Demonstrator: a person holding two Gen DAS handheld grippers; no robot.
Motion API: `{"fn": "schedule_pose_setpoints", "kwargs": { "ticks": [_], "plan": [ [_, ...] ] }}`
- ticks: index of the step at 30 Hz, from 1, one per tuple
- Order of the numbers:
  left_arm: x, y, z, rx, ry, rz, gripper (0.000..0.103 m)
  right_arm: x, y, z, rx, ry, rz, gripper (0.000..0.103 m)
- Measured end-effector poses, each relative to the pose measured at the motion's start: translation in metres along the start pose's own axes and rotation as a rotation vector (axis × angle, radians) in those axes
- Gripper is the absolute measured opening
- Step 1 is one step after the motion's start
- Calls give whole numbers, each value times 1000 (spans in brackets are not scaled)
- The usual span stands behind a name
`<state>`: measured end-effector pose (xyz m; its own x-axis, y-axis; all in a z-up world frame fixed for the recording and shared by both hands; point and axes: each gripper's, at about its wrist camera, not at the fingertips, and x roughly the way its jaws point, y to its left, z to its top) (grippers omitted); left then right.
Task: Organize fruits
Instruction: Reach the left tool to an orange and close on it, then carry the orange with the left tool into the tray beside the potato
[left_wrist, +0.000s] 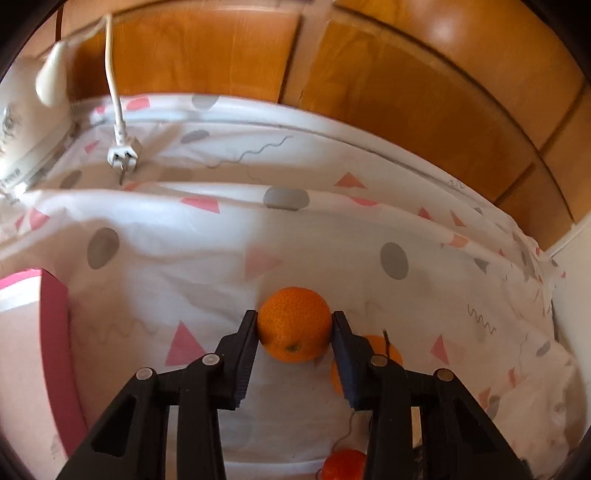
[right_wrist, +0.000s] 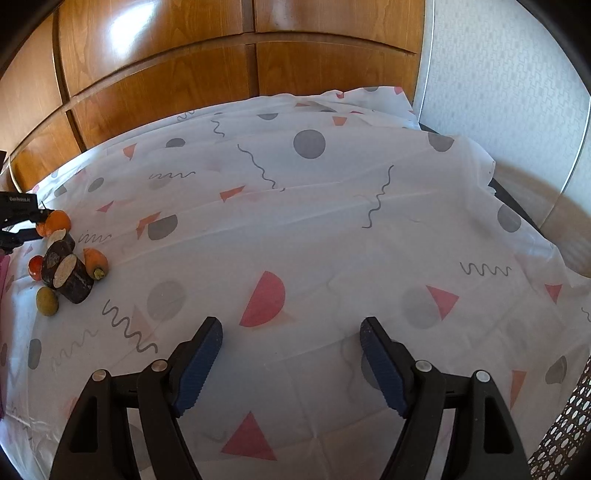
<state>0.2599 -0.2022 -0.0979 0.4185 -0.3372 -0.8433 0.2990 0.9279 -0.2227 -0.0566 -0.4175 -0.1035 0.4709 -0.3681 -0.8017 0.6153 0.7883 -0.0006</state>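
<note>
My left gripper (left_wrist: 294, 325) clamps the round orange (left_wrist: 294, 324) by its sides, stem end facing me. My right gripper (right_wrist: 291, 332) hangs wide and empty over the patterned tablecloth (right_wrist: 332, 229).

The left gripper (left_wrist: 294, 325) points steeply down, its two black fingers (left_wrist: 242, 354) closed in from either side on an orange (left_wrist: 294, 324); both pads press the fruit's flanks at about its widest part, fingertips level with its middle. The right gripper (right_wrist: 291, 332) also tilts steeply down, well away from that orange, its blue-padded fingers (right_wrist: 201, 365) spread wide apart with nothing between them.
</note>
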Motion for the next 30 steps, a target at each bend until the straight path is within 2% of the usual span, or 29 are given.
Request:
{"fn": "schedule_pose_setpoints", "kwargs": {
  "ticks": [3, 9, 11, 15, 18, 20, 25, 27, 30],
  "plan": [
    [-12, 4, -9, -11, -3, -25, 39, 1, 1, 1, -4, -2, -2, 79],
    [-64, 19, -25, -17, -61, -45, 39, 1, 0, 1, -3, -2, -2, 79],
    [-86, 29, -31, -40, -82, -59, 39, 1, 0, 1, -4, -2, -3, 80],
    [-126, 59, -43, -83, -111, -40, 39, 2, 2, 1, -3, -3, -4, 80],
    [-143, 93, -52, -136, -97, -16, 39, 2, 1, 1, -4, -3, -4, 80],
    [-146, 115, -56, -159, -94, 38, 39, 2, 1, 1, -4, -2, -4, 80],
    [-127, 163, -61, -198, -54, 146, 40, 2, 2, 1, -3, -5, -7, 80],
    [-124, 174, -67, -211, -48, 210, 48, 2, 3, 1, -6, -5, -10, 80],
    [-140, 175, -80, -209, -106, 221, 58, 1, 3, 1, -8, -4, -13, 80]
  ]
}}
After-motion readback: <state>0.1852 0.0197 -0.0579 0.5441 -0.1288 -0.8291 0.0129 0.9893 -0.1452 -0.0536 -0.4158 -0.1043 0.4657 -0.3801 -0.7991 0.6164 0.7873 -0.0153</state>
